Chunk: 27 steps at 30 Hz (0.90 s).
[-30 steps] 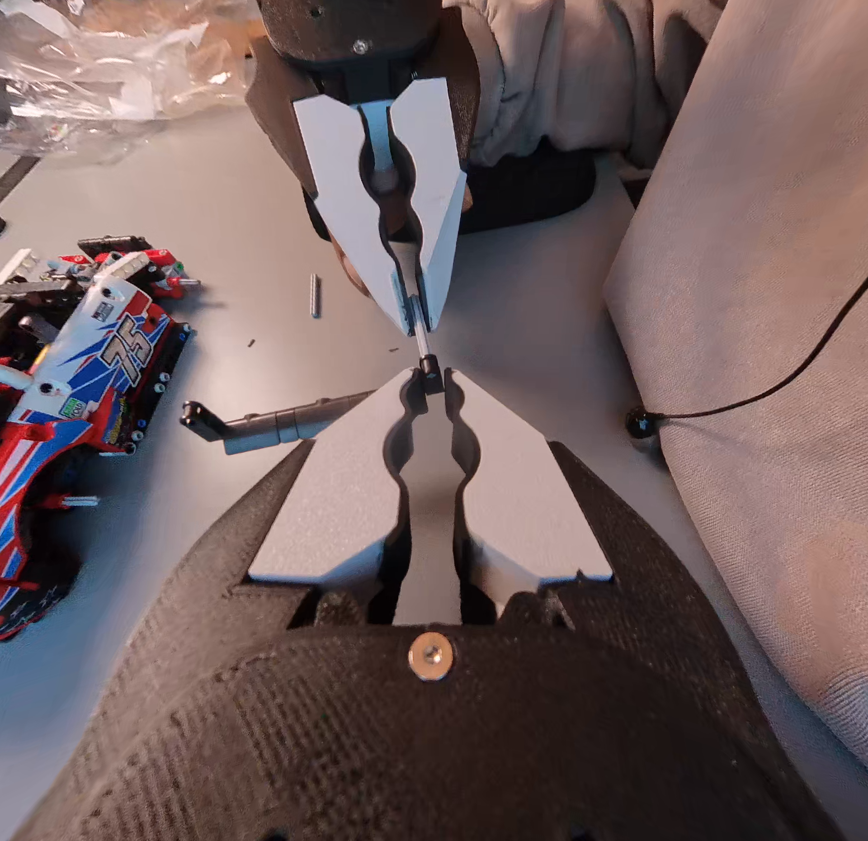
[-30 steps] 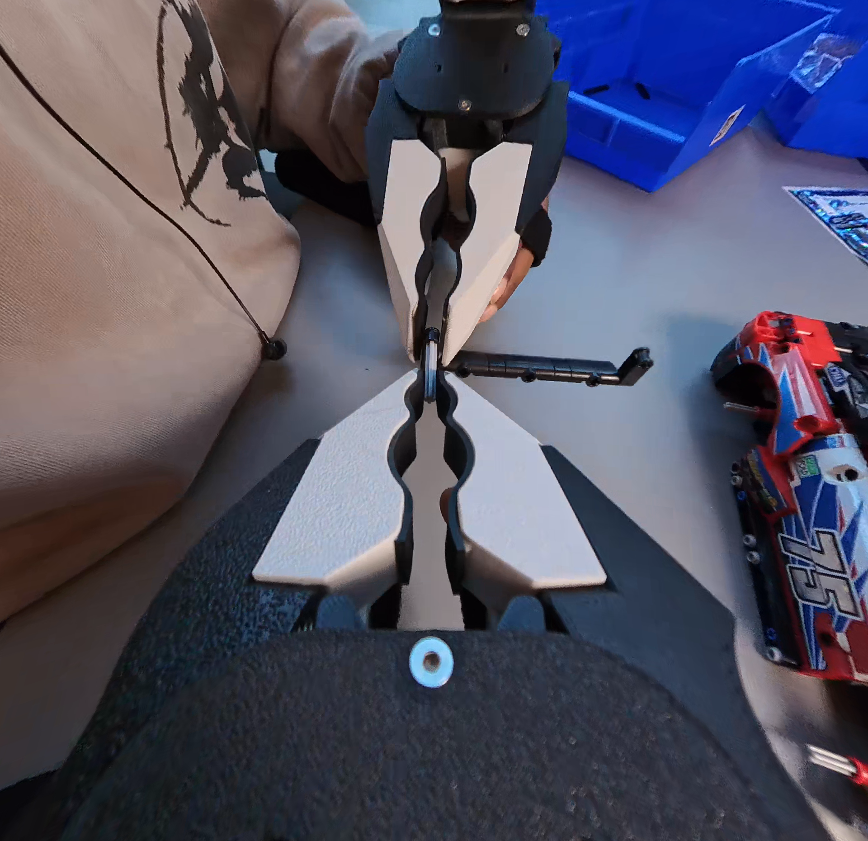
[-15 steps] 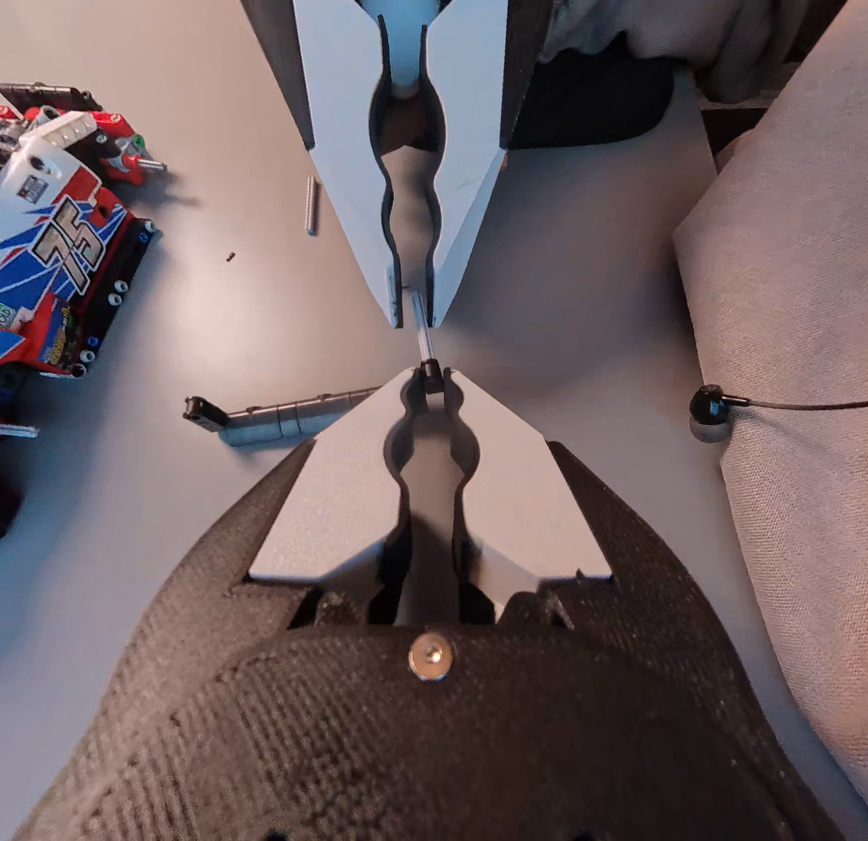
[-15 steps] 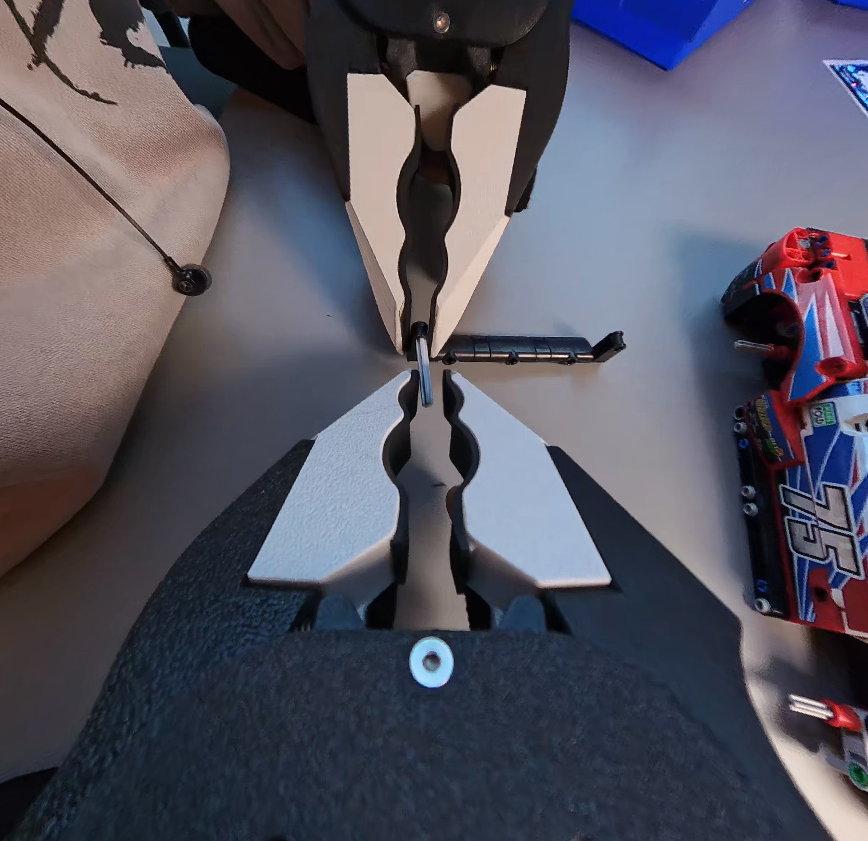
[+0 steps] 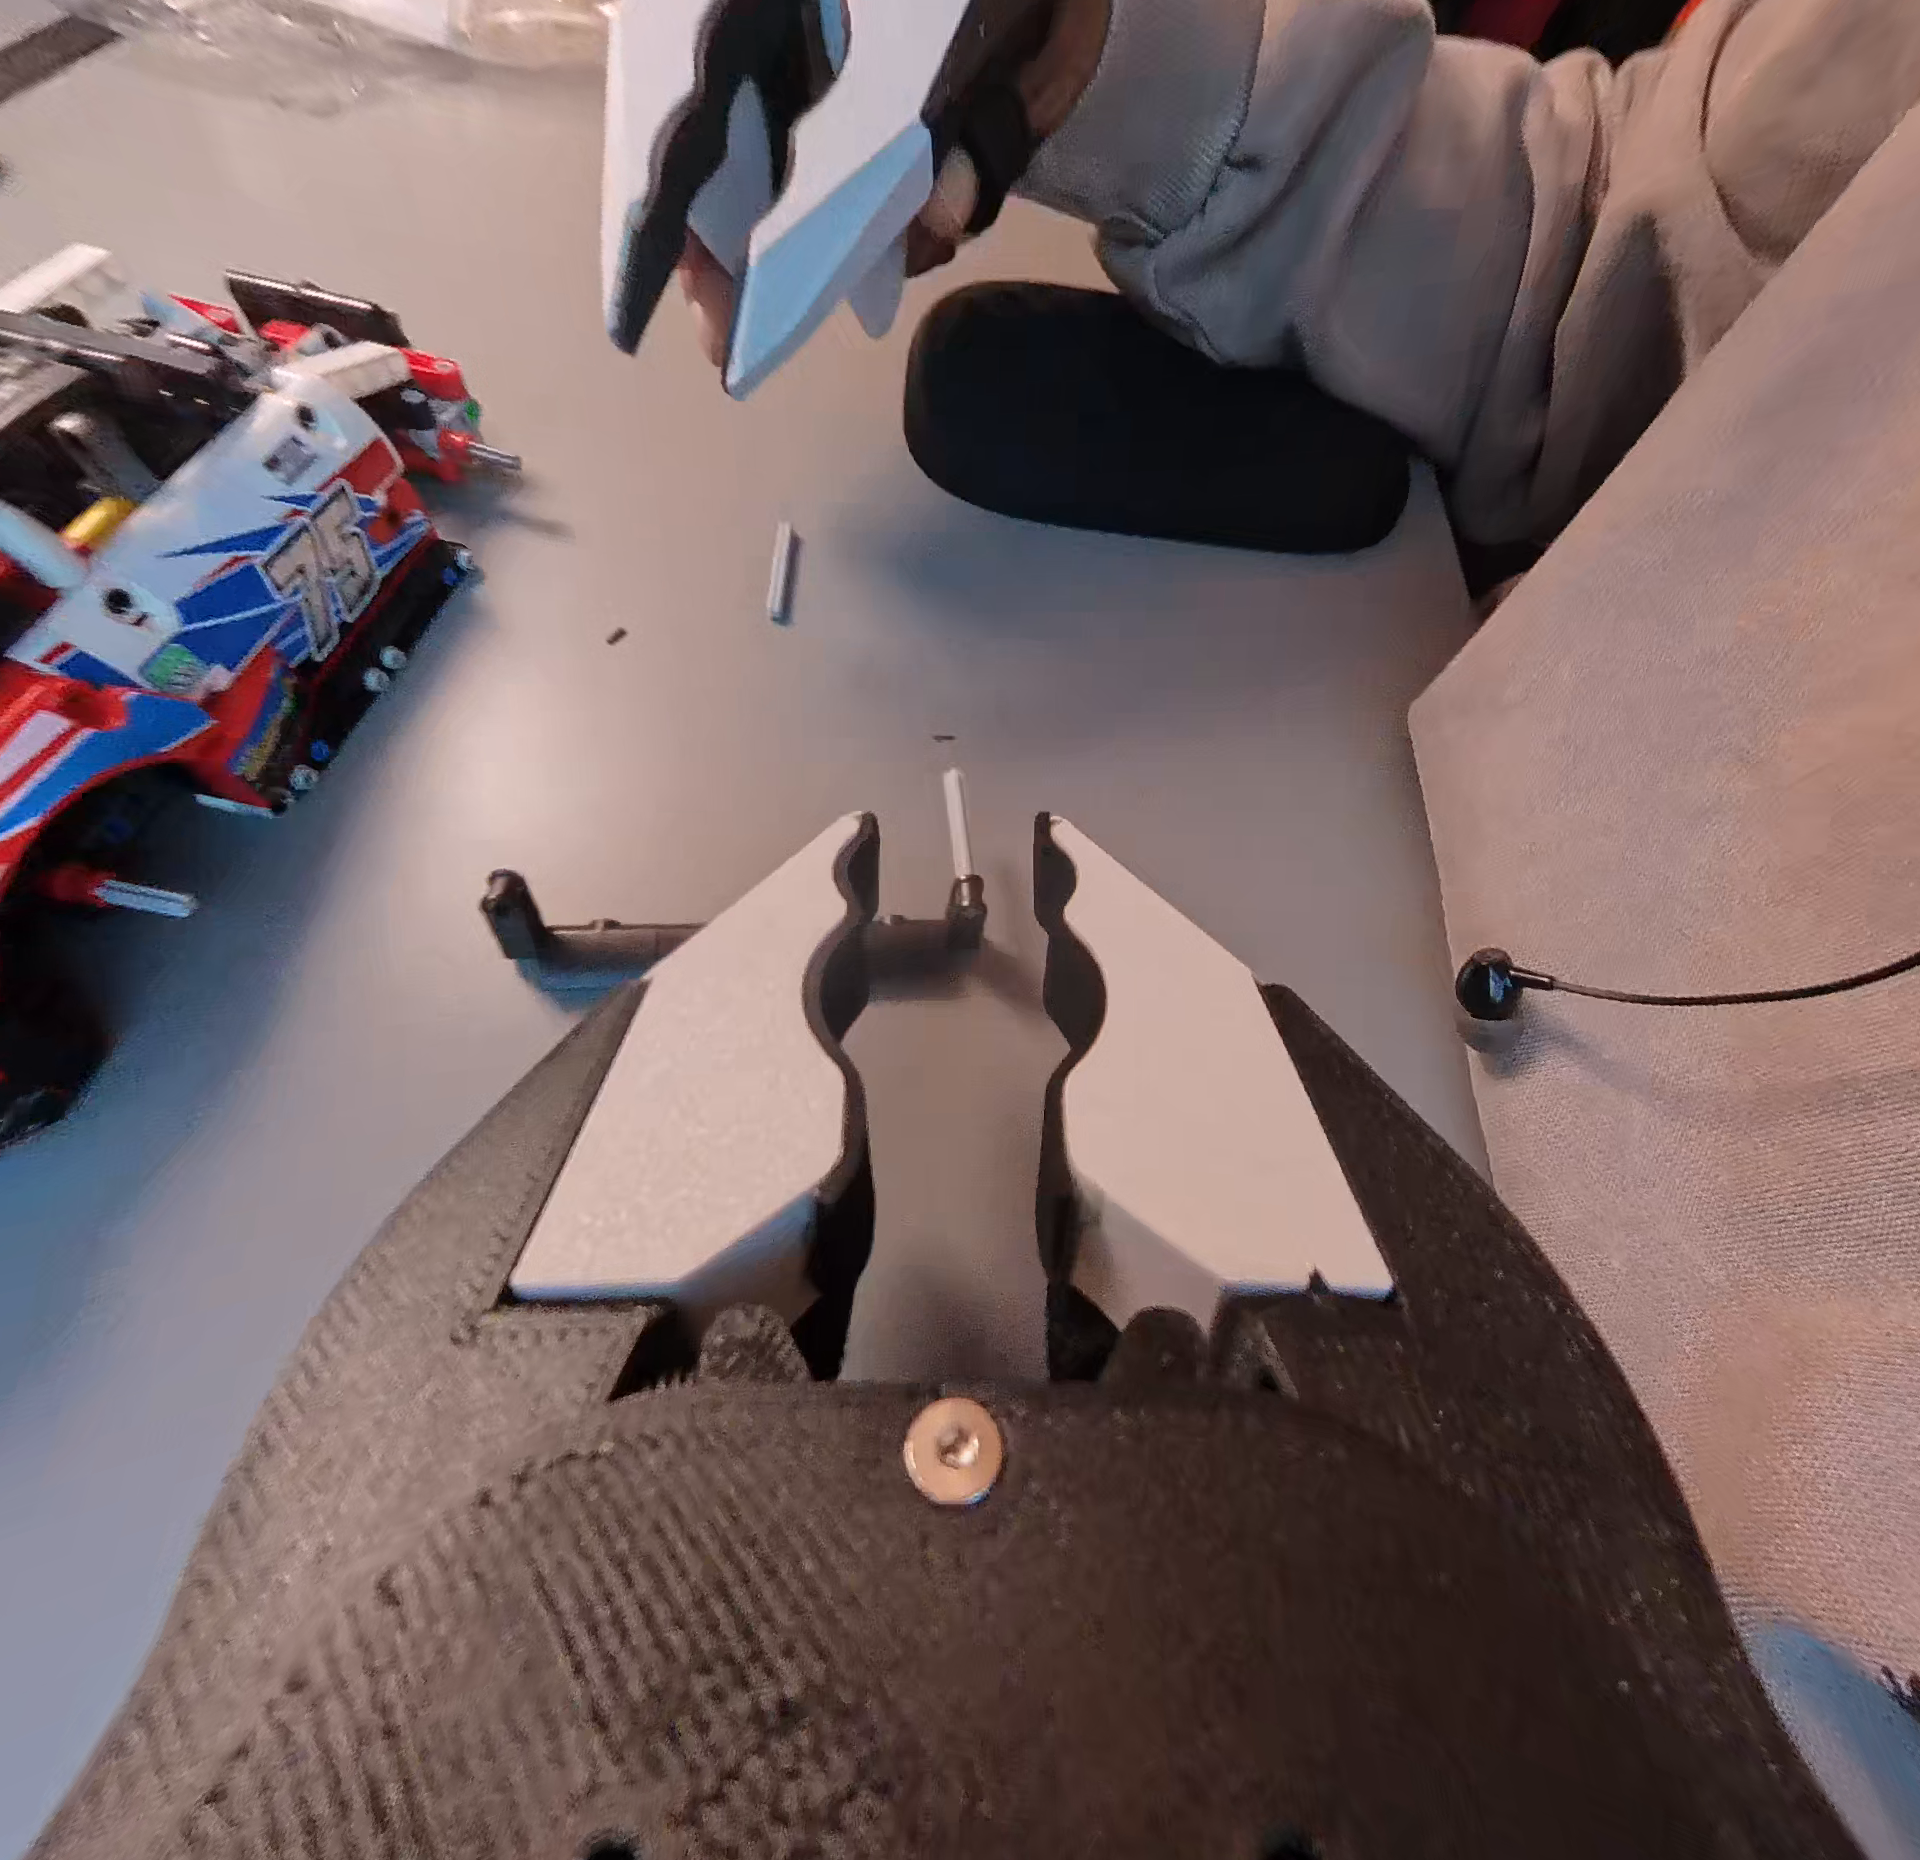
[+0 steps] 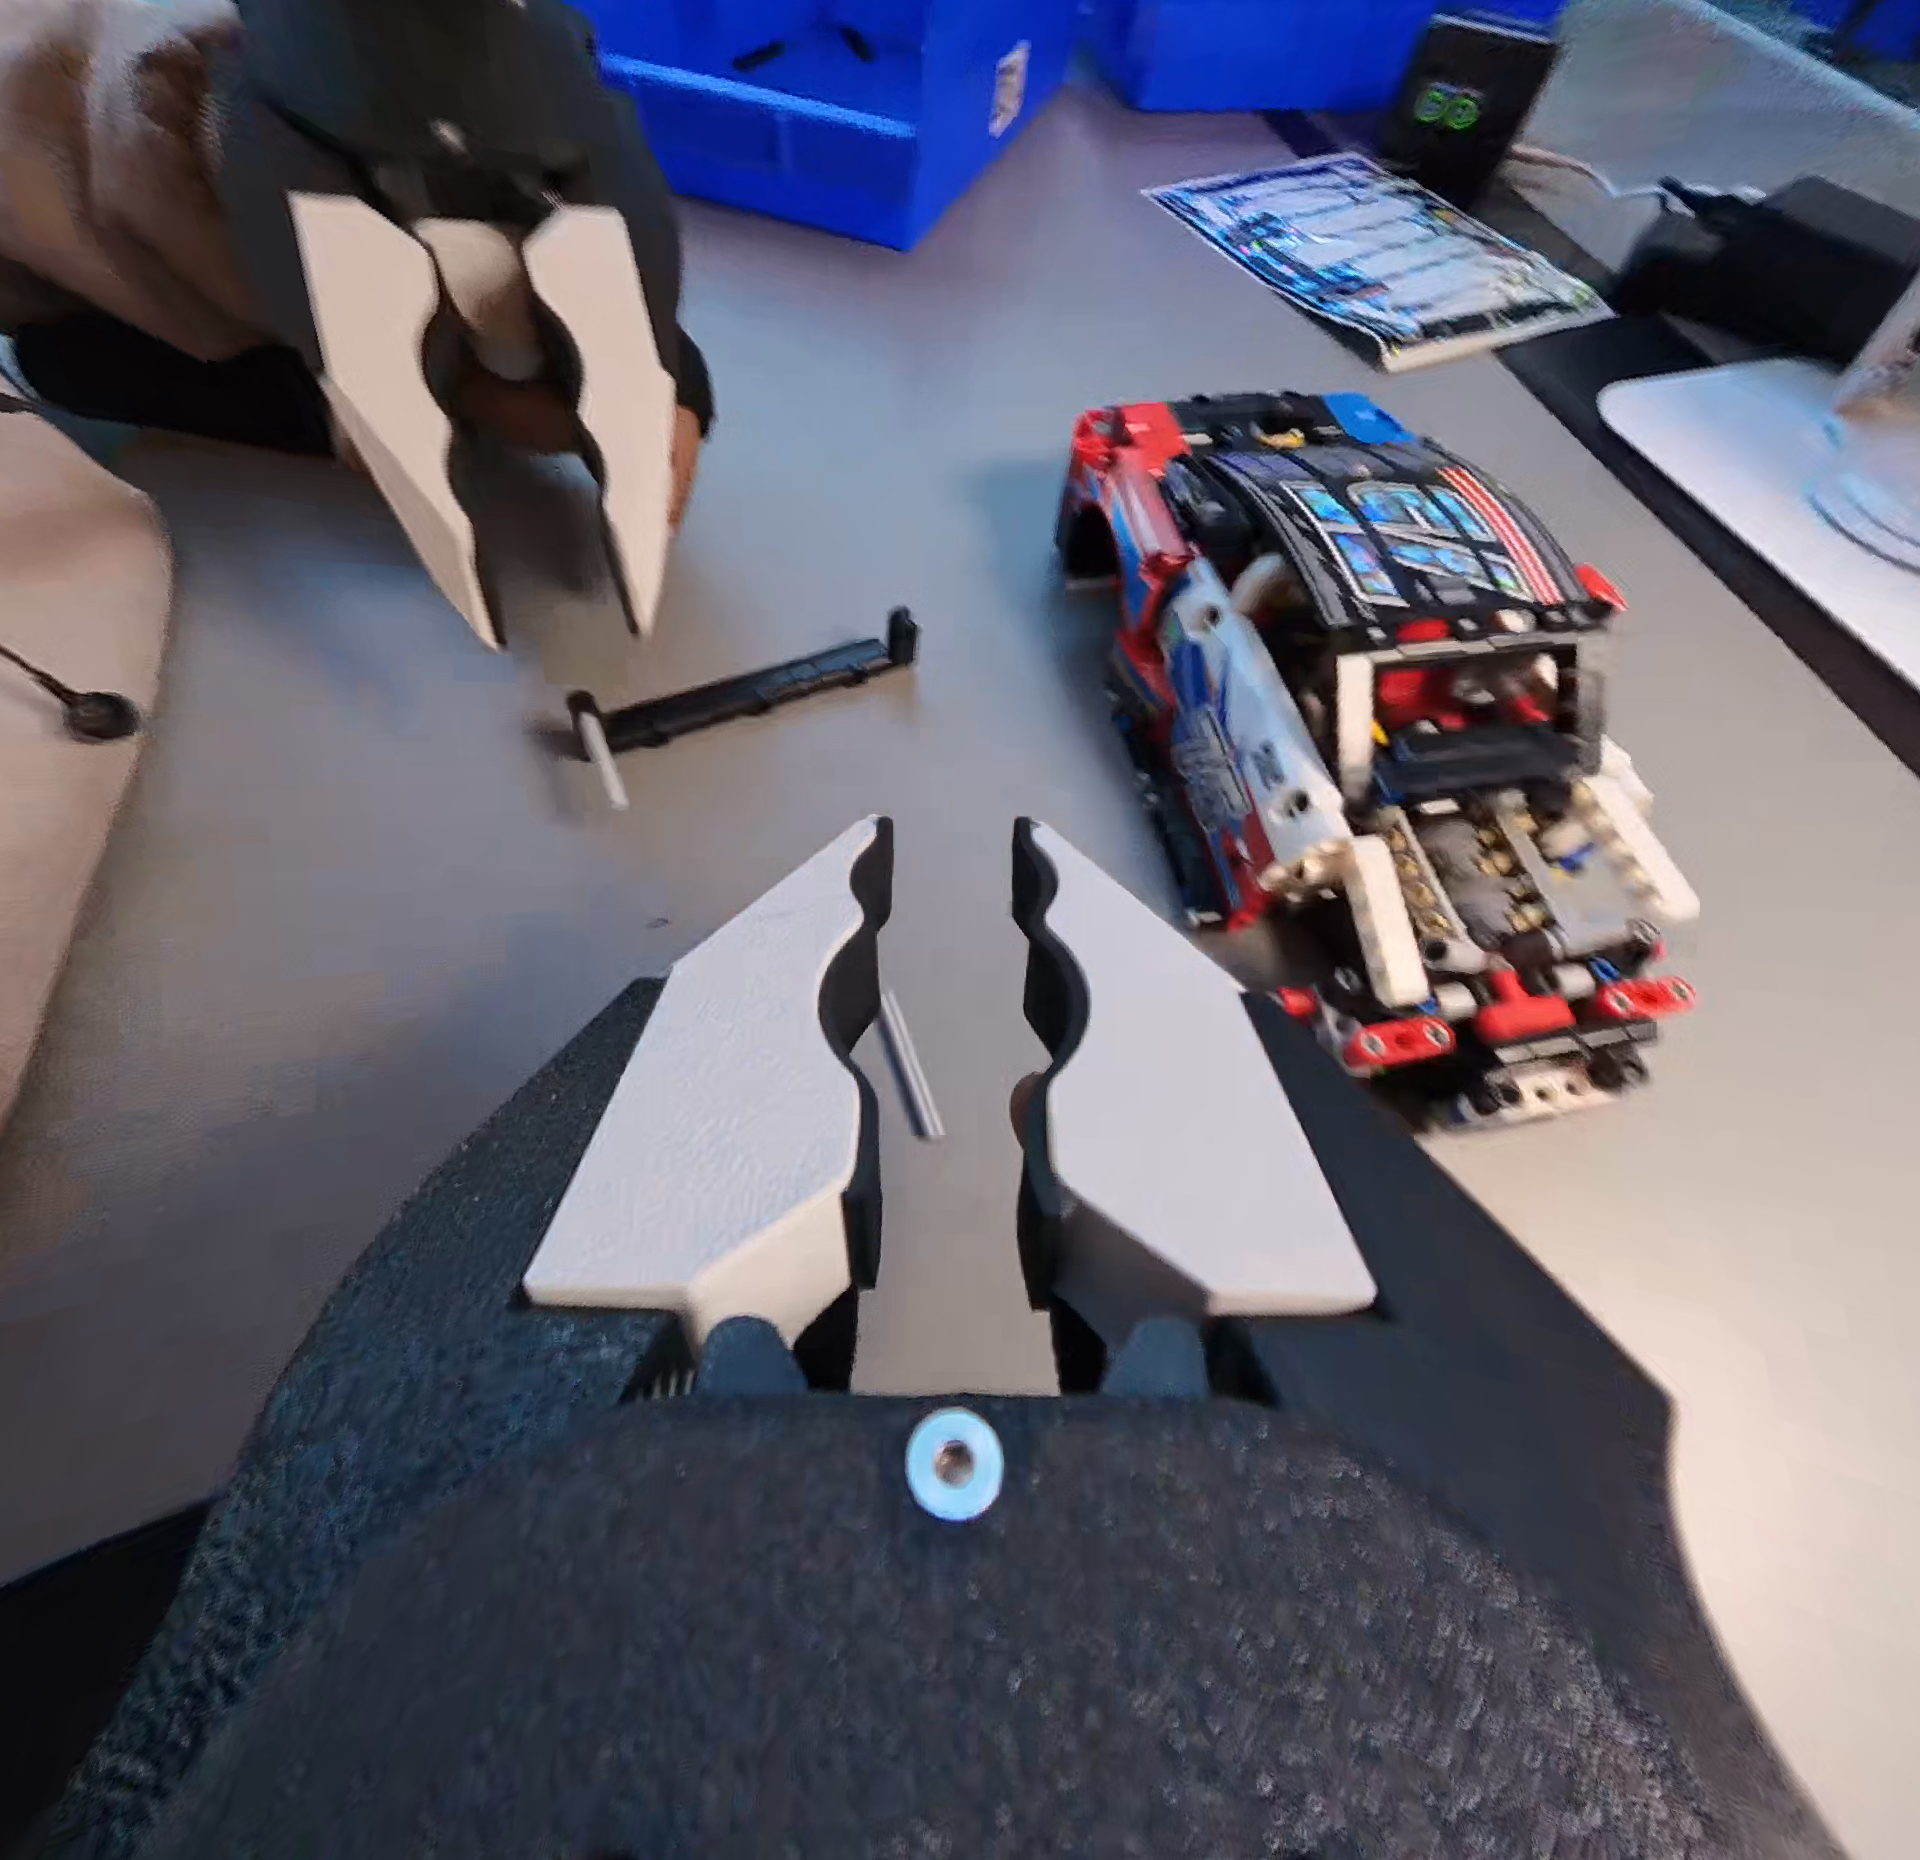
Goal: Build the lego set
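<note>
A long black lego bar [image 5: 582, 937] lies on the grey table with a light grey axle [image 5: 954, 802] stuck in its near end. My left gripper [image 5: 954, 828] is open and empty, its jaws on either side of that end, just above it. My right gripper [image 5: 681, 356] is open and empty, raised above the table farther back. In the right wrist view the bar [image 6: 758, 683] and its axle [image 6: 603, 761] lie below the left gripper [image 6: 566, 631]. The right gripper [image 6: 951, 828] hovers over a loose grey axle [image 6: 909, 1067]. The red, white and blue lego car [image 6: 1351, 730] stands to the right.
The car [image 5: 208, 615] and the loose axle [image 5: 781, 572] also show in the left wrist view. Blue bins [image 6: 831, 96], an instruction booklet [image 6: 1371, 252] and a black device [image 6: 1465, 96] stand behind. Plastic bags [image 5: 312, 2] lie at the back. A person's sleeve and body border the table. The grippers' ends are close to 12 cm from one another. The left gripper is farther from the loose grey axle [image 6: 909, 1067], some 12 cm, than the right, some 7 cm. The left camera catches it too, in the left wrist view [image 5: 780, 570].
Both grippers were shut tip to tip on the bar's end and the axle. Both have opened and drawn back, and the bar with its axle now lies on the table.
</note>
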Motion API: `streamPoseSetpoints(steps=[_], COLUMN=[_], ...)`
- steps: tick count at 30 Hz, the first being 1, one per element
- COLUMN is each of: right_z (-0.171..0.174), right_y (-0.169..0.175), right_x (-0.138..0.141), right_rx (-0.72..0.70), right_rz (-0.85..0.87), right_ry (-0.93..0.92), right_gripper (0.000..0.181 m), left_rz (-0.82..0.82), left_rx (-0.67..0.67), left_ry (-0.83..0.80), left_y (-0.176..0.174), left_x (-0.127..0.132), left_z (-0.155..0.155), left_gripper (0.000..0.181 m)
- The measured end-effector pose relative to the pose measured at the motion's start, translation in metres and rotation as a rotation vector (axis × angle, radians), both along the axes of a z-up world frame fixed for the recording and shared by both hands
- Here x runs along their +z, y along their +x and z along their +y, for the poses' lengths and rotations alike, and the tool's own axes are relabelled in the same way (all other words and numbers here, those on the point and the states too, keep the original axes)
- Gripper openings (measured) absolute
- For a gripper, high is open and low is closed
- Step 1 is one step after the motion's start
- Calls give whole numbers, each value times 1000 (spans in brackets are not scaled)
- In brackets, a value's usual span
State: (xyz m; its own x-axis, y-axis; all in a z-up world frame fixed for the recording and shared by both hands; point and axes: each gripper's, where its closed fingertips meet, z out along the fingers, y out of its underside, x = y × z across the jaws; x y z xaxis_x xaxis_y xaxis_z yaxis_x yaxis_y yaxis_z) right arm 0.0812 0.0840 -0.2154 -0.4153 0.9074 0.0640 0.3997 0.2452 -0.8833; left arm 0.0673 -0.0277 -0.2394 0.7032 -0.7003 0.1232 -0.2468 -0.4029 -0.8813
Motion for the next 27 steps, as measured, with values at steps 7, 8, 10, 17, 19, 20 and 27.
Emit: streamPoseSetpoints(steps=[7, 8, 10, 17, 19, 20, 27], right_z=[14, 13, 13, -5, -21, -31, -71], right_y=[31, 31, 29, 14, -6, -18, -53], right_x=[-58, -65, -69, -70, -56, -44, -10], right_rx=[42, 53, 68, 163, 186, 192, 271], right_rz=[-330, -364, -391, -402, -266, -179, 16], right_ry=[128, 155, 209, 251, 242, 215, 258], right_gripper=[23, 22, 16, 1, 1, 1, 2], left_rz=[-10, -8, -35, -55, -65, -80, -131], left_rx=[196, 229, 258, 270, 233, 207, 142], left_ry=[17, 1, -23, 0, 45, 61, 137], left_y=[-61, -70, -79, -82, -72, -65, -41], left_x=[-3, -7, -11, -7, 0, 4, 22], left_z=[23, 26, 29, 32, 31, 30, 31], left_gripper=[28, 27, 27, 24, 19, 18, 16])
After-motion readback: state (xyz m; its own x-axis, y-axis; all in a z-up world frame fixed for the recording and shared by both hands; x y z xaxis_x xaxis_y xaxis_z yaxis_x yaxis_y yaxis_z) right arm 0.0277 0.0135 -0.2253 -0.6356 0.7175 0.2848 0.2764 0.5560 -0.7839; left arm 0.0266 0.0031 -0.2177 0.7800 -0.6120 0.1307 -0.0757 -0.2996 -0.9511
